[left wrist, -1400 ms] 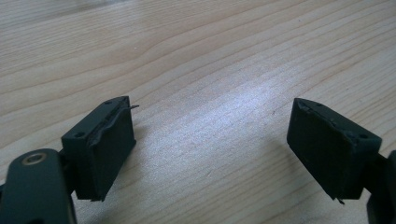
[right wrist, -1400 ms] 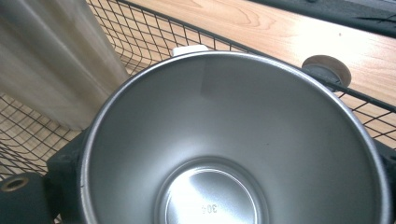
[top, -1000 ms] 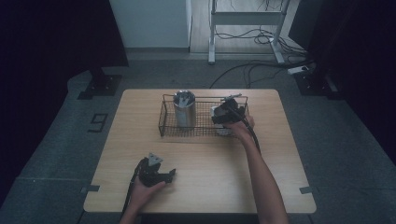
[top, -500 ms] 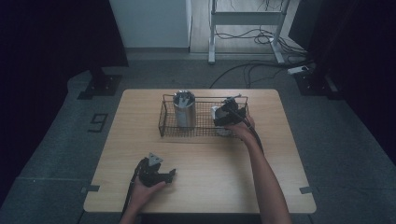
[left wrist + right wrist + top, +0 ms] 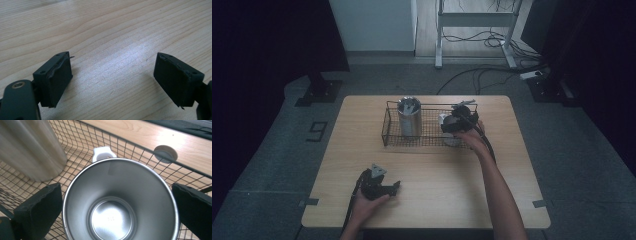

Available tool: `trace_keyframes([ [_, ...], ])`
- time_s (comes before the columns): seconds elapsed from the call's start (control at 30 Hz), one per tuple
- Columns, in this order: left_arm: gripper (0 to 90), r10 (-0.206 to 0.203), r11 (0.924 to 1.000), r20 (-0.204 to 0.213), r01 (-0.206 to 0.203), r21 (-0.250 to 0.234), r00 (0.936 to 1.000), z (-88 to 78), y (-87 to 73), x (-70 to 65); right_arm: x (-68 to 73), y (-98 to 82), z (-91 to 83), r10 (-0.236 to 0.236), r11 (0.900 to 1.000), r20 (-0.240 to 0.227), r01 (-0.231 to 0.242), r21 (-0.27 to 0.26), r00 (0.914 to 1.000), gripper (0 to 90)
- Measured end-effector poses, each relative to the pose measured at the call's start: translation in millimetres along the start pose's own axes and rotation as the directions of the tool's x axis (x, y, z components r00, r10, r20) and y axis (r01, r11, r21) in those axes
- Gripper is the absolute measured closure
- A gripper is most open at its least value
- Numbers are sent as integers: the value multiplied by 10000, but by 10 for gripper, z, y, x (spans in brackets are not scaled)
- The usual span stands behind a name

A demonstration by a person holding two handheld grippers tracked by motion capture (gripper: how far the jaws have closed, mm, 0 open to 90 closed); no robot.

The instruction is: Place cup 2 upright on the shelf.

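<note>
Nearest the person, well short of the wire basket (image 5: pixel 384 125), the left tongs (image 5: pixel 393 187) rest on the bare wooden worktop (image 5: pixel 437 200). In the left gripper view the jaws stand apart, with only wood grain between them. Farther on, the right tongs (image 5: pixel 452 122) reach over the basket's right end. Their jaws have just been opening and now stand wide on either side of a steel cup (image 5: pixel 112 202), which sits upright on the basket floor and is not clamped. A white tab (image 5: pixel 102 152) projects from the cup's far rim. Toward the basket's left end, close beside the cup but not touching it, stands a taller steel canister (image 5: pixel 409 117). The basket's far wall rises behind the cup, and beyond it a round disc (image 5: pixel 165 153) sits in the worktop. Past the basket, cables (image 5: pixel 472 75) cross the floor.
</note>
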State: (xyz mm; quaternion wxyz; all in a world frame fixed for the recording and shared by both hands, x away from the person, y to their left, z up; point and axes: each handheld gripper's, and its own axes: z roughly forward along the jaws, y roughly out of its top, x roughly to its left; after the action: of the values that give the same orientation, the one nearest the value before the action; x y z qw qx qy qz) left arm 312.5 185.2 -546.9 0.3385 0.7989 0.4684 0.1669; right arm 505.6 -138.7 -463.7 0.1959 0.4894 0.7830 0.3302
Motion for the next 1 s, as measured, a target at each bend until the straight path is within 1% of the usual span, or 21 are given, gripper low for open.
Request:
trace_keyframes([
  [0.1,151,3,10000,-5,-3,-1,10000,0,0,0,-6,19,-69,138,9994,17,-138,-308,9999,0],
  [0.2,151,6,10000,-10,-6,0,10000,1,0,-1,8,36,-151,158,9980,-65,-161,-613,9999,0],
  [0.3,150,39,10000,-32,-39,14,10000,2,1,-4,36,42,-217,89,9971,-114,-97,-752,9999,1],
  [0.47,151,78,10000,-70,-78,33,9999,3,1,-10,90,17,-309,155,9935,-157,-172,-1125,9998,20],
  [0.63,151,94,9999,-92,-93,57,9999,3,2,-12,118,-43,-414,85,9905,-262,-121,-1370,9996,40],
  [0.8,151,118,9999,-121,-117,58,9999,5,2,-16,118,-140,-529,88,9861,-522,-173,-1654,9986,64],
  [0.87,151,127,9999,-128,-126,64,9998,5,3,-17,119,-186,-559,67,9874,-608,-163,-1577,9981,67],
  [1.0,151,159,9998,-154,-158,89,9998,6,4,-21,123,-310,-624,25,9856,-675,-139,-1687,9977,76],
])
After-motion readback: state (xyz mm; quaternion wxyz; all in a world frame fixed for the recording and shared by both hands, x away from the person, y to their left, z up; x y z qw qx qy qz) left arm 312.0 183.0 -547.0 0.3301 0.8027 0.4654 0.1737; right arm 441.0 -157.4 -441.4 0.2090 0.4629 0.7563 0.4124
